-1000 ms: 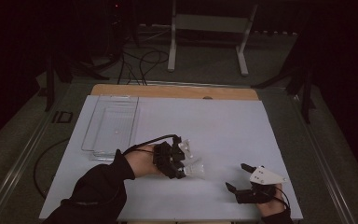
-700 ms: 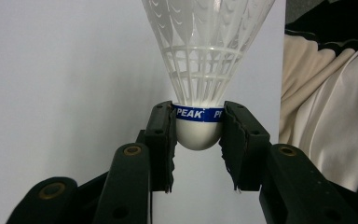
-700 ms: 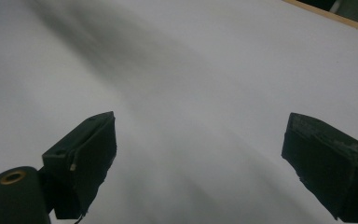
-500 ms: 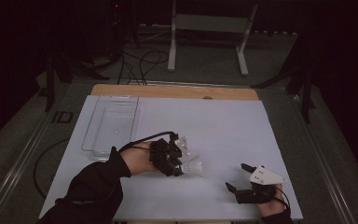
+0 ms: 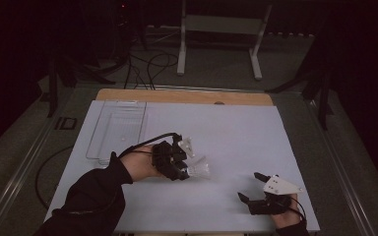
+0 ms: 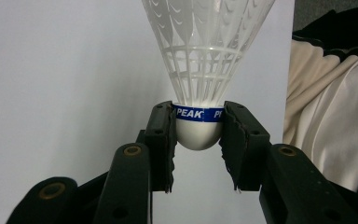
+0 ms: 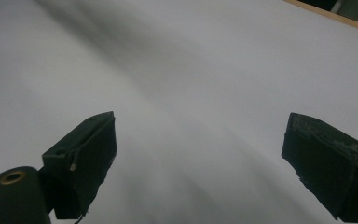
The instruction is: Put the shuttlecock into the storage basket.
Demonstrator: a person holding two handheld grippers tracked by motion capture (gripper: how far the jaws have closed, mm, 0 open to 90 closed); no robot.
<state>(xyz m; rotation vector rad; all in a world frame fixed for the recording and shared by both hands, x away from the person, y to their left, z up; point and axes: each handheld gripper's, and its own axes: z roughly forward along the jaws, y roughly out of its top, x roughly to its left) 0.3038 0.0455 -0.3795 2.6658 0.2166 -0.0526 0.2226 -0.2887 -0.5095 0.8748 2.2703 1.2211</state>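
Left gripper [image 6: 198,135] clamps shuttlecock [image 6: 205,60] by cork, skirt pointing straight ahead; right gripper [image 7: 198,154] wide

Your white shuttlecock [image 6: 205,70] wears a blue band with white letters; black jaws, white table [image 5: 226,132].

white-topped table [image 5: 226,132], wooden far edge; clear tray [image 5: 118,129] near left edge.

Shuttlecock [image 6: 200,88]: white plastic, mesh skirt, rounded white cork with a blue band reading "PEAK". Cork pinched between the left tongs [image 6: 198,135], skirt pointing away from them. In the high view it sits mid-worktop [image 5: 236,132], skirt toward the right.
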